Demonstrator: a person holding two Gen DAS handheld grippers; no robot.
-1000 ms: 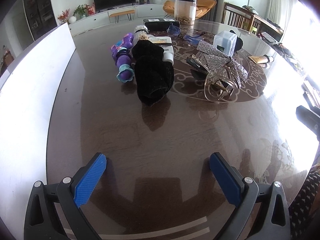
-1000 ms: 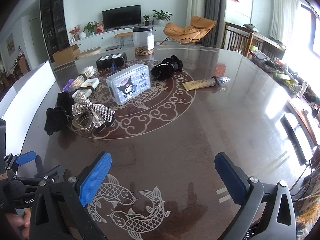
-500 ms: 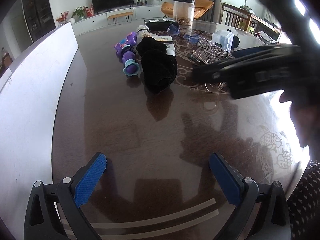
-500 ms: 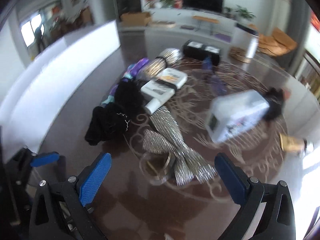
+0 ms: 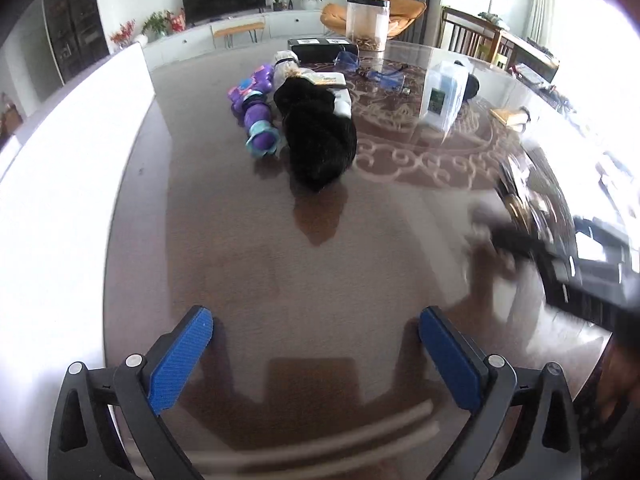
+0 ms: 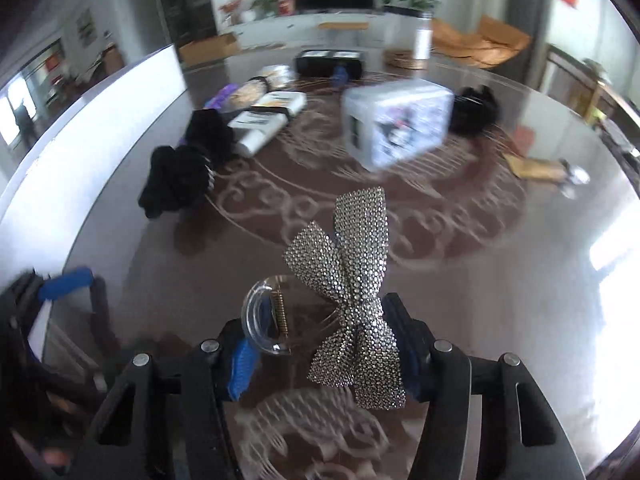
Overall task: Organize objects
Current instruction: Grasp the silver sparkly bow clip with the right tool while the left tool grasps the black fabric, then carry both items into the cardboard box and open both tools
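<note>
The right gripper (image 6: 326,354) is clamping the sparkly bow clip (image 6: 352,288), so carrying it level is advisable, while the left gripper (image 5: 316,354) is hovering open and empty above the table (image 5: 248,248).

table (image 5: 280,264) (dark, glossy) | on it: black cloth (image 5: 318,136), purple toy (image 5: 256,112), clear box (image 6: 396,124)

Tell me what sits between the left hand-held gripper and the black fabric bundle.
Nothing visible. The left hand-held gripper is open over bare table, and only that dark surface lies between it and the black fabric bundle. The purple toy lies beside the bundle, left of that path.
</note>
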